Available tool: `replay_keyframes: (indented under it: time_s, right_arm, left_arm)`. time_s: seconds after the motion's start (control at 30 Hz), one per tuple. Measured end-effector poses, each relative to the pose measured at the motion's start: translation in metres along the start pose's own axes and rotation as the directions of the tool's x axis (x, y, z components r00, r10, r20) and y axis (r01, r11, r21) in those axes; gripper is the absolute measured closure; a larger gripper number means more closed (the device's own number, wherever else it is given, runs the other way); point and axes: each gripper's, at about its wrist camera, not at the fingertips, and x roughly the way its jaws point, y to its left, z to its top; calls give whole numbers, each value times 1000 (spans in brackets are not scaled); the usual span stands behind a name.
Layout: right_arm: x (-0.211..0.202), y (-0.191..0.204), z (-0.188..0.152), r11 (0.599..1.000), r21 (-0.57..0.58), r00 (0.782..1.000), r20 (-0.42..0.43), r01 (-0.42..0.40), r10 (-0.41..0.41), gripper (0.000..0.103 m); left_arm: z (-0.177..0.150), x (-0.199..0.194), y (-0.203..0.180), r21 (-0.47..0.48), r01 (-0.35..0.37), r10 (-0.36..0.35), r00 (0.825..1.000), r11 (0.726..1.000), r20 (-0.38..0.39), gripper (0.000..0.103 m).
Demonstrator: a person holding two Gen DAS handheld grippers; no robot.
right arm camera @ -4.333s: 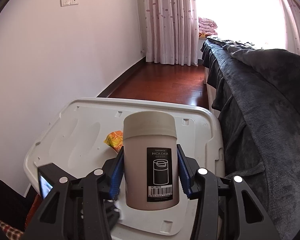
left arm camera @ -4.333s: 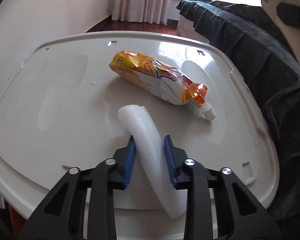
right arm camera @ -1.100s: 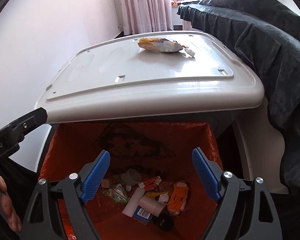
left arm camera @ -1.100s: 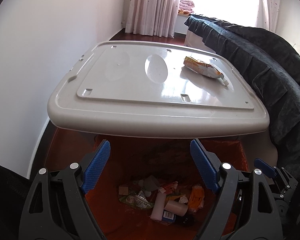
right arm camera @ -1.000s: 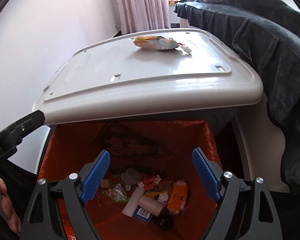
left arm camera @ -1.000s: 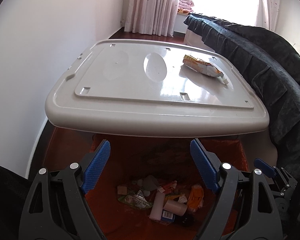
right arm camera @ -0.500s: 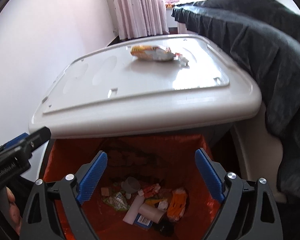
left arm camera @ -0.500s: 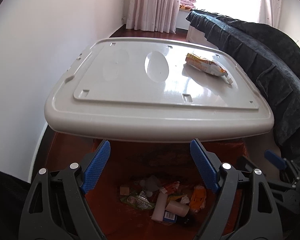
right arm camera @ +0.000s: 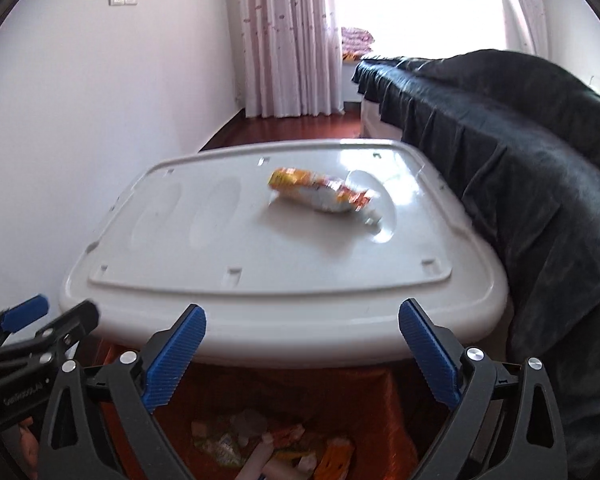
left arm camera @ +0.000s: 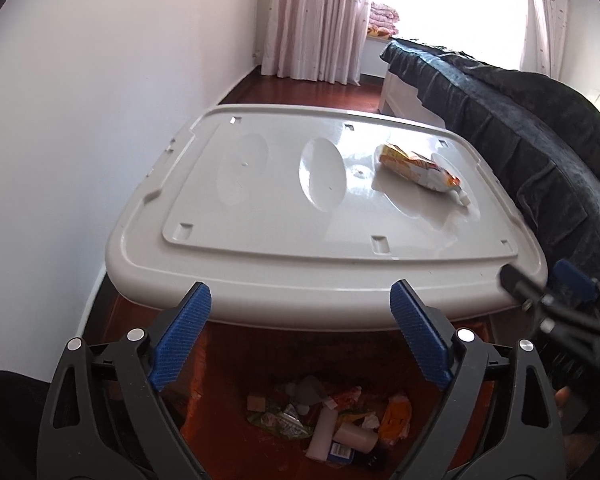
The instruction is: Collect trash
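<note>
An orange-and-white snack pouch (left arm camera: 418,168) (right arm camera: 324,192) lies on the far right of a white plastic lid (left arm camera: 300,208) (right arm camera: 260,248). Below the lid's near edge, a bin lined with an orange bag (right arm camera: 384,408) holds several pieces of trash (left arm camera: 332,420), among them a white foam tube and a cup. My left gripper (left arm camera: 302,316) hangs over the bin, its jaws opening wide with nothing between them. My right gripper (right arm camera: 302,332) is also over the bin, jaws opening, empty. Each gripper shows at the edge of the other's view.
A white wall runs along the left. A dark blanket over a bed (left arm camera: 540,128) (right arm camera: 540,184) borders the lid on the right. Pink curtains (left arm camera: 316,20) and a bright window stand at the far end over red wooden floor.
Both grippers rose from over the bin and opened a little wider; more of the lid top and the pouch shows now. Earlier the left held the foam tube and the right a cup.
</note>
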Motion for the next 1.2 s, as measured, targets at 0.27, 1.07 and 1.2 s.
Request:
replay_keyframes:
  time_s: [0.27, 1.07, 1.2]
  right_arm:
    - [5, -23, 21, 998, 52, 999, 31, 42, -43, 7]
    - [38, -19, 47, 993, -28, 991, 74, 118, -115, 6]
    - [42, -18, 46, 991, -39, 989, 75, 127, -124, 6]
  left_arm:
    - [12, 4, 10, -5, -40, 40, 999, 999, 19, 14]
    - [72, 24, 17, -33, -46, 50, 994, 998, 101, 12]
    - [76, 26, 17, -24, -47, 50, 992, 999, 113, 11]
